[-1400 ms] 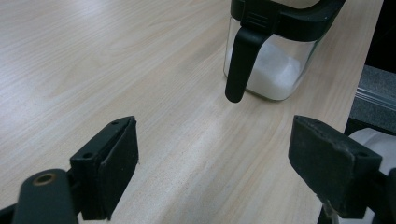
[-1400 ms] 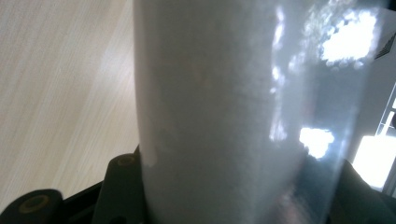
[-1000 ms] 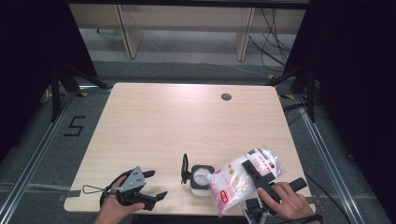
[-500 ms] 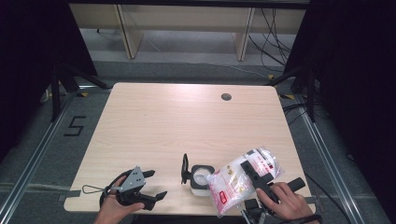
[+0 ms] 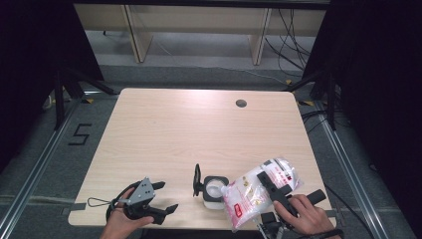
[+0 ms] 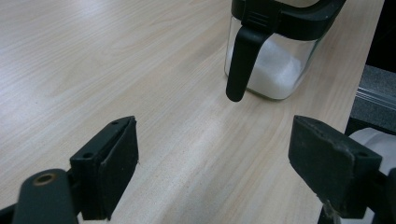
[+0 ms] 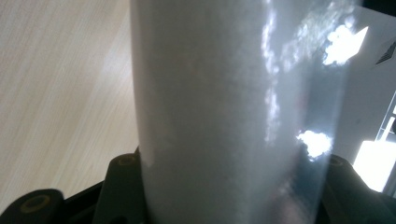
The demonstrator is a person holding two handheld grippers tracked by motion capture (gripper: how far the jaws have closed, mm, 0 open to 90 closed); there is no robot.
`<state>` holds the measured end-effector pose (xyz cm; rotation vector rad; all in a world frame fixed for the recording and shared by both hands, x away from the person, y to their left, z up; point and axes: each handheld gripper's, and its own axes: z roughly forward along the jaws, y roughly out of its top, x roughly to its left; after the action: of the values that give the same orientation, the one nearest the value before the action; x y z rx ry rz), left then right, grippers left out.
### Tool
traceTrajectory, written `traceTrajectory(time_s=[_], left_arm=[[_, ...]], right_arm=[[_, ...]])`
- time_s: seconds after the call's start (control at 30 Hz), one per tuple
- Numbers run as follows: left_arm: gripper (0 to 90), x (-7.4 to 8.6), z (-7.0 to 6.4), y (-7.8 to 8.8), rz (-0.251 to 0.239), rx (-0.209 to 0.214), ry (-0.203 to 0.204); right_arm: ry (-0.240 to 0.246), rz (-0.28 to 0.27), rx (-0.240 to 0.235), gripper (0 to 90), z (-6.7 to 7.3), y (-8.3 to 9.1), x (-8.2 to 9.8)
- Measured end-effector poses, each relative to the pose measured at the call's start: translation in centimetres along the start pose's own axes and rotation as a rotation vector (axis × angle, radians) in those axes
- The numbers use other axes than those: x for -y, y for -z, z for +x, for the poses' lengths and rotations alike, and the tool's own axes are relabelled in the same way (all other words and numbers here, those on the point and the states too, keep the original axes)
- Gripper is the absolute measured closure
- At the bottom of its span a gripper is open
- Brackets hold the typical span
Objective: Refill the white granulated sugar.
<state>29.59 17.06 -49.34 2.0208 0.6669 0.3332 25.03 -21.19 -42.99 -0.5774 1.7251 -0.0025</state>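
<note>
A clear plastic bag of white powder [image 5: 259, 191], with red print, is tilted over the table's front right, its lower corner beside a small clear jar [image 5: 215, 190]. My right gripper [image 5: 272, 186] is shut on the bag; the bag [image 7: 233, 112] bulges between its jaws in the right gripper view. The jar [image 6: 275, 60] has a black rim, an open black flip lid [image 5: 197, 180] and white powder inside. My left gripper [image 5: 161, 199] rests on the table near the front left, open, with bare wood between its pads [image 6: 116, 163]; the jar stands ahead of it, apart.
The pale wooden table [image 5: 199, 134] has a round cable hole [image 5: 241, 103] at the back right. Its front edge runs just under both hands. Dark stands and cables lie on the floor around the table.
</note>
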Motion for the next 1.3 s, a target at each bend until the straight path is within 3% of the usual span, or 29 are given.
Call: traceTrajectory(time_s=[0.03,0.17,0.2,0.33,0.43,0.5,0.63,0.8,0.83,0.9,0.97,1.07,1.1,1.13,1.23,1.27,1.3], left_arm=[[15.9,0.06,-0.07,-0.02,0.000,-0.003,0.018],[15.9,0.01,0.03,0.02,-0.001,0.005,0.000],[15.9,0.04,-0.05,-0.01,-0.002,0.002,0.016],[15.9,0.03,0.01,0.00,-0.001,0.001,0.000],[15.9,0.07,-0.10,-0.07,-0.013,-0.002,0.022],[15.9,0.03,0.00,0.02,-0.002,0.000,0.001],[15.9,0.06,-0.10,-0.02,-0.007,-0.003,0.018],[15.9,0.05,0.01,0.07,0.004,-0.007,0.007],[15.9,0.05,-0.02,0.06,0.000,-0.001,0.009],[15.9,0.03,0.07,0.11,0.009,0.000,0.004],[15.9,0.10,-0.06,0.03,-0.002,-0.001,0.021],[15.9,0.10,-0.09,0.00,0.004,0.001,0.019],[15.9,0.08,0.08,0.06,0.024,-0.008,-0.002],[15.9,0.12,-0.12,-0.10,-0.002,0.004,0.024],[15.9,0.12,-0.12,-0.09,-0.003,0.004,0.024],[15.9,0.09,0.10,0.07,0.025,-0.010,-0.003],[15.9,0.11,0.00,0.02,0.010,-0.005,0.009]], right_arm=[[0.002,0.002,-0.002,51.1,-0.02,-0.04,-0.03],[0.003,-0.002,0.003,51.2,-0.05,0.02,-0.01],[0.001,-0.001,0.002,51.2,-0.07,-0.01,-0.01],[0.012,-0.006,0.007,51.3,-0.17,0.02,0.02],[-0.012,0.017,-0.003,51.3,0.03,0.10,0.00],[-0.003,0.003,0.000,51.4,-0.04,0.09,0.01],[0.008,-0.002,0.002,51.5,-0.13,0.01,-0.03],[-0.028,0.003,0.005,51.9,-0.05,0.17,0.08],[0.003,-0.014,0.012,52.0,-0.31,0.09,0.11],[-0.043,-0.003,0.007,52.3,-0.04,0.21,0.25],[-0.015,-0.025,0.015,52.7,-0.29,0.00,0.37],[-0.030,-0.010,0.002,53.1,-0.03,0.10,0.41],[-0.029,-0.015,0.004,53.2,-0.07,0.05,0.43],[-0.022,-0.011,-0.004,53.4,-0.18,0.06,0.40],[-0.022,-0.032,0.005,53.7,-0.19,0.05,0.30],[-0.037,-0.030,0.001,53.9,-0.10,0.09,0.29],[-0.040,-0.035,0.002,54.0,-0.12,0.07,0.28]])
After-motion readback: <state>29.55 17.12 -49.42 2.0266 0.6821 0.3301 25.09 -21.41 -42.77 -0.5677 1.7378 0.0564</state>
